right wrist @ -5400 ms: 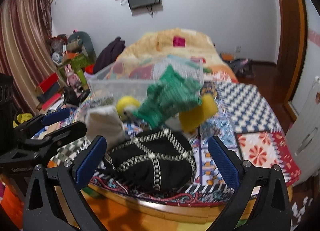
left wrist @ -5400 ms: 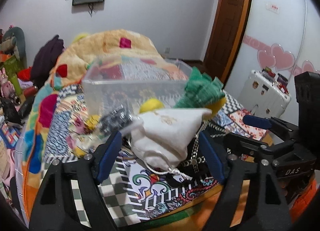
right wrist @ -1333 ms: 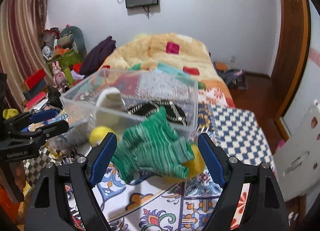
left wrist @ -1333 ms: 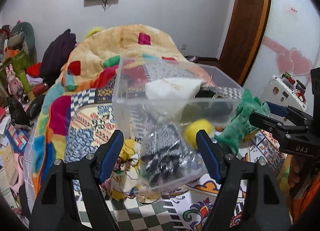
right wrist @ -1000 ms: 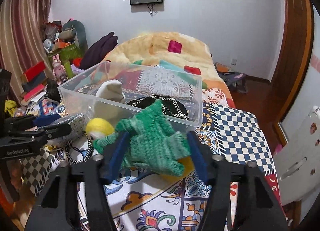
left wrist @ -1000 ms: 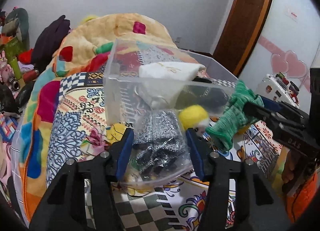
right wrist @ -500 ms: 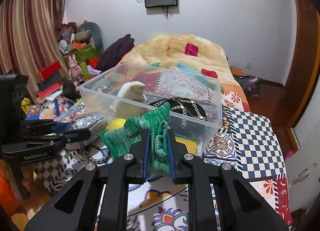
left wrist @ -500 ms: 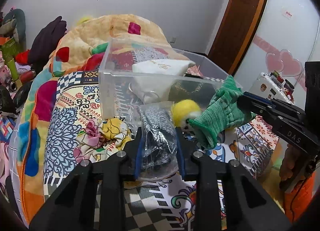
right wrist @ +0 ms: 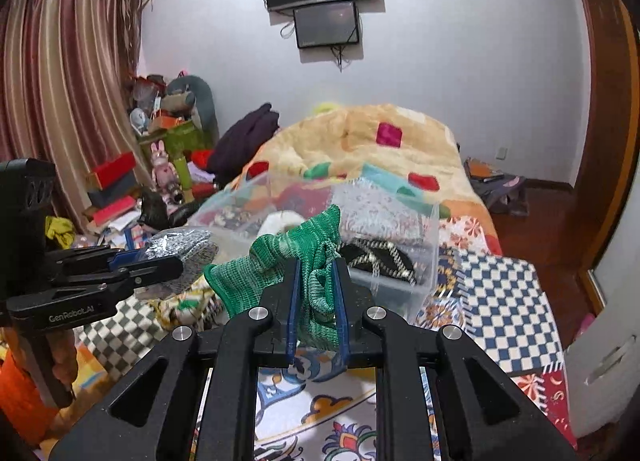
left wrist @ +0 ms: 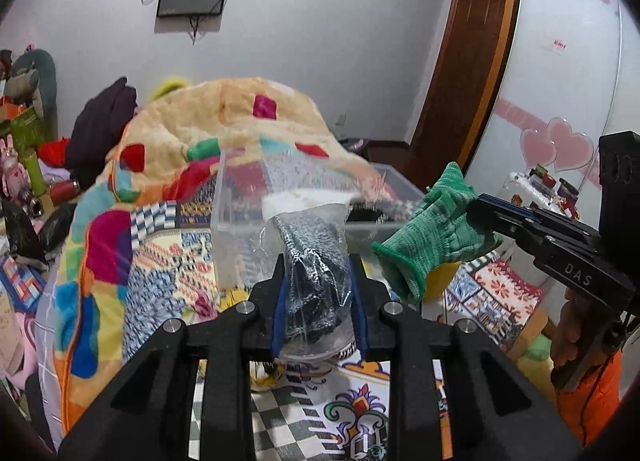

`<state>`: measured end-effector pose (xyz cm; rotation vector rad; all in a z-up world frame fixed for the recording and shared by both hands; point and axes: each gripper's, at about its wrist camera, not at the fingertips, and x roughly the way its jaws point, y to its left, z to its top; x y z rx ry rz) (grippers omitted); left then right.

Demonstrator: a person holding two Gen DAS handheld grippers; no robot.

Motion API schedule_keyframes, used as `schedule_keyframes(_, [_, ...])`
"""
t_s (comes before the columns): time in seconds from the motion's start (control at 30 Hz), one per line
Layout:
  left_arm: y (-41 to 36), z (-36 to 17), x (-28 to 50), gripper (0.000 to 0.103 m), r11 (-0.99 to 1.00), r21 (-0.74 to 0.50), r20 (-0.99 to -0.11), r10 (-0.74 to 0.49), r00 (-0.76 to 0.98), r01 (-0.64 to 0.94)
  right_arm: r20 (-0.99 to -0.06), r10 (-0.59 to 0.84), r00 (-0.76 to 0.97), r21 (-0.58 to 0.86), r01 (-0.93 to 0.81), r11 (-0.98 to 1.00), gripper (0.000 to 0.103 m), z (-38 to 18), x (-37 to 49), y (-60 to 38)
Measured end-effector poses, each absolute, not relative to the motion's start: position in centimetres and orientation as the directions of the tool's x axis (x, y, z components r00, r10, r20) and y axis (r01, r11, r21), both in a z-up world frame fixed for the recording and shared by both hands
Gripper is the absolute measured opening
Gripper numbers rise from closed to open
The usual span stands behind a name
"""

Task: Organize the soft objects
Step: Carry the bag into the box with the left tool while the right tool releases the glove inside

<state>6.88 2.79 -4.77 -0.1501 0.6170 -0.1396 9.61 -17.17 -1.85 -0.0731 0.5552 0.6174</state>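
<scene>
My left gripper [left wrist: 318, 281] is shut on a clear plastic bag of grey knit fabric [left wrist: 314, 261] and holds it up in front of the clear plastic bin [left wrist: 236, 229]. My right gripper [right wrist: 316, 281] is shut on a green knit glove [right wrist: 280, 257], lifted just before the bin [right wrist: 424, 261]. The bin holds a white pouch [right wrist: 280, 223] and a black bag with a chain [right wrist: 376, 257]. The glove [left wrist: 432, 237] and right gripper [left wrist: 500, 217] show in the left wrist view. The left gripper [right wrist: 160, 259] with its bag [right wrist: 188, 249] shows in the right wrist view.
The bin stands on a patchwork bedspread [right wrist: 500, 289] with a heaped yellow blanket [right wrist: 360, 137] behind it. A yellow soft item [left wrist: 440, 281] lies under the glove. Clutter and toys [right wrist: 160, 165] fill the left side. A white case [left wrist: 532, 189] stands at right.
Both grippers have risen from the bed with their loads and moved closer to the bin. The bagged fabric and the green glove now hang at about rim height.
</scene>
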Motion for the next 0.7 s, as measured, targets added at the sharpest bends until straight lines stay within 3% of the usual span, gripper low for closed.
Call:
schedule_keyframes(0.37, [3.7,-1.2,9.1,0.027,0.984,-0.16,-0.478,-0.144,0.866,0.075,-0.424,0.504,0.752,0.093,-0.518,0.85,0.014,1.1,11.6,-17.8])
schedule_keyframes(0.7, [4.5,-1.6,13.6,0.027,0.986,-0.158,-0.494,-0.118,0.862,0.044,-0.452,0.476,0.754,0.11,-0.483,0.869,0.014,0.0,14.7,-17.3])
